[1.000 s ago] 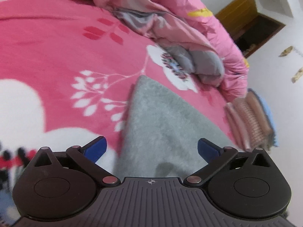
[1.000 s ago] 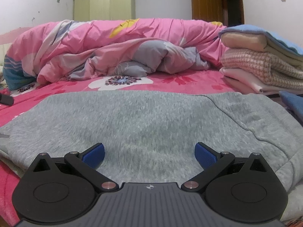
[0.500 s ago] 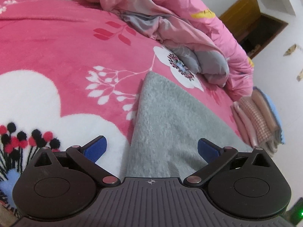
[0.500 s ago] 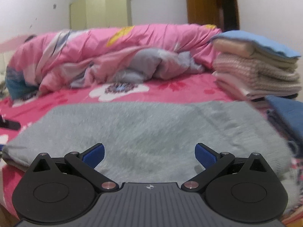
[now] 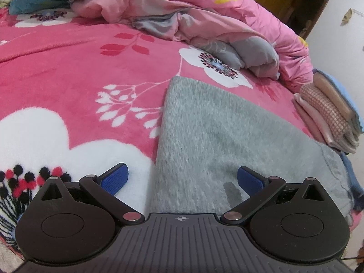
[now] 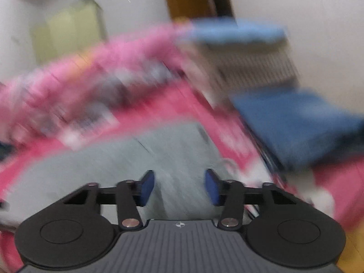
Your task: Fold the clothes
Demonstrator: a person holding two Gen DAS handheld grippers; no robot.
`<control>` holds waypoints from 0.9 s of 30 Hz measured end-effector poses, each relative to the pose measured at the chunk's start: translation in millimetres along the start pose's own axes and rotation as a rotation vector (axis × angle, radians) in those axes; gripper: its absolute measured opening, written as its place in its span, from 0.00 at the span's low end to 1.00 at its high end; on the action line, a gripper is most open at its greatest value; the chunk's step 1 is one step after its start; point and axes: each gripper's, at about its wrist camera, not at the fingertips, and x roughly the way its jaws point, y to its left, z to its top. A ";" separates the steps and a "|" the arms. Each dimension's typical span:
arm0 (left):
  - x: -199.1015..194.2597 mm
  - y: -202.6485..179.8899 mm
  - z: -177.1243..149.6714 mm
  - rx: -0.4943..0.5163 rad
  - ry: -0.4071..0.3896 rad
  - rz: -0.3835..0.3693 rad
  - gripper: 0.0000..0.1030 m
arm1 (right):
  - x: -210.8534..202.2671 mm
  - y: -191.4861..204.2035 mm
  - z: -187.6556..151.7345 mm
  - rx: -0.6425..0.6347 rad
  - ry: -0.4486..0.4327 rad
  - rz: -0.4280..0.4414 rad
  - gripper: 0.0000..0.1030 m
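Observation:
A folded grey fleece garment lies flat on the pink flowered blanket. My left gripper hovers open over its near left edge, one blue pad above the blanket, the other above the grey cloth, nothing held. The right wrist view is badly blurred by motion. There my right gripper sits above the grey garment, its jaws closing and half apart. No cloth shows pinched between its blue pads.
A crumpled pink and grey quilt is heaped along the far side of the bed. A stack of folded clothes stands at the right. A dark blue folded item lies to the right of the grey garment. A wooden door is behind.
The right gripper swung sideways and rolled, blurring its view, and its jaws narrowed from wide open to half apart. The left gripper shifted slightly and rolled, staying wide open over the garment's left edge.

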 end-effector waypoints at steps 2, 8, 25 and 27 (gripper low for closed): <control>-0.2 -1.2 -1.0 0.016 0.000 0.003 1.00 | -0.5 -7.5 1.4 0.037 0.004 0.020 0.46; -2.5 1.5 -2.2 0.024 -0.003 -0.008 0.99 | -33.0 20.3 18.8 0.005 -0.059 0.037 0.25; -6.5 10.8 -3.4 0.038 -0.012 -0.073 0.97 | 11.1 63.7 68.0 -0.124 -0.035 0.035 0.14; -6.8 11.1 -4.4 0.043 -0.016 -0.076 0.97 | 37.7 61.8 78.6 -0.104 -0.015 0.026 0.14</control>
